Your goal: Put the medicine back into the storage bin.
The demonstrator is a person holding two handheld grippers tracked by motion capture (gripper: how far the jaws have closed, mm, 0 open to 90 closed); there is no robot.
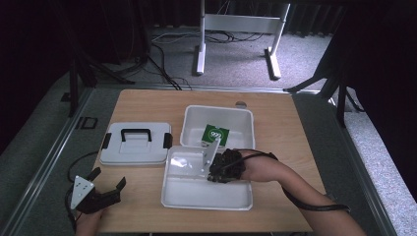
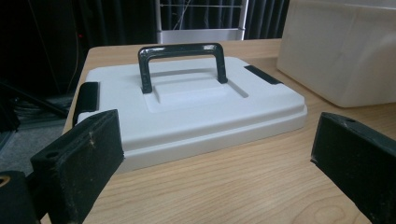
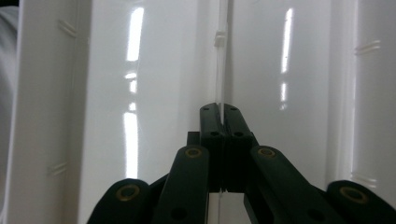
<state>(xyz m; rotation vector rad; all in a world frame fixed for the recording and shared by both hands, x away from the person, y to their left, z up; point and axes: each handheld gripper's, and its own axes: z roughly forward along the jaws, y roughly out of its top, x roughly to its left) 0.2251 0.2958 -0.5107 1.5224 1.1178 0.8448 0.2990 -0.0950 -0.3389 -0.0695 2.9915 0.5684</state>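
The left gripper [image 1: 105,183] rests at 7 o'clock on the table [image 1: 147,105], jaws spread wide with nothing between them. At its 12 o'clock lies the white lid [image 1: 135,146] with a black handle [image 2: 182,65]. At the table's centre sits the deep white box [image 1: 218,118] holding a green packet [image 1: 216,135]. At 6 o'clock from the box, touching it, lies the shallow white tray [image 1: 196,194]. The right gripper [image 1: 215,156] is clenched on the tray's thin divider wall [image 3: 223,70].

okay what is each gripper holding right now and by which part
The right gripper is shut on the white tray, pinching its thin centre divider wall. The left gripper is open, holding nothing.
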